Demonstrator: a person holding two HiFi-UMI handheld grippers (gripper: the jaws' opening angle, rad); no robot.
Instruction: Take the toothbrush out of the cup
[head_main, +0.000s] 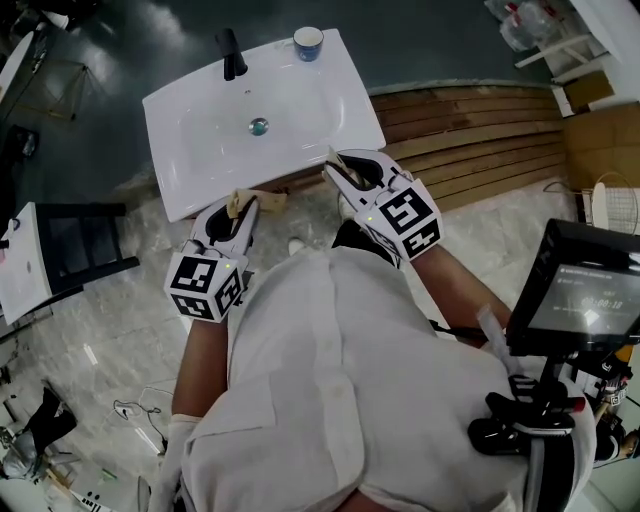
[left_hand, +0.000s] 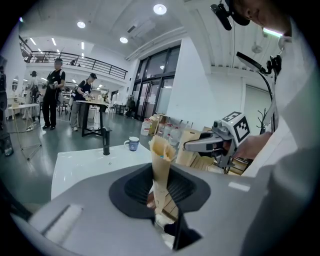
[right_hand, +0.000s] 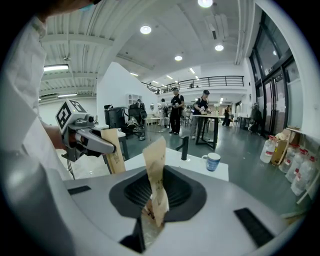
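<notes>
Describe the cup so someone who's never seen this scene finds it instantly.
Start at the white sink basin in the upper middle of the head view. A black faucet stands on its far edge; the cup sits to the faucet's right, near the basin's far right corner. Unlike the tall dark faucet, it is short and round, blue-sided with a white rim.

The hall is large and bright. The floor (head_main: 450, 40) is dark grey and glossy; nearer, it changes to pale marble-like tiles (head_main: 100, 340), with wooden slats (head_main: 470, 140) beside them. Round ceiling lights (right_hand: 145, 30) shine above a white wall (left_hand: 200, 90). Tall dark-framed windows (right_hand: 270, 95) stand on one side, and a railed balcony (right_hand: 215, 80) runs along the far end. People (right_hand: 175, 107) stand at a high table (right_hand: 212, 117); plastic bottles (right_hand: 295, 172) stand near the windows
</notes>
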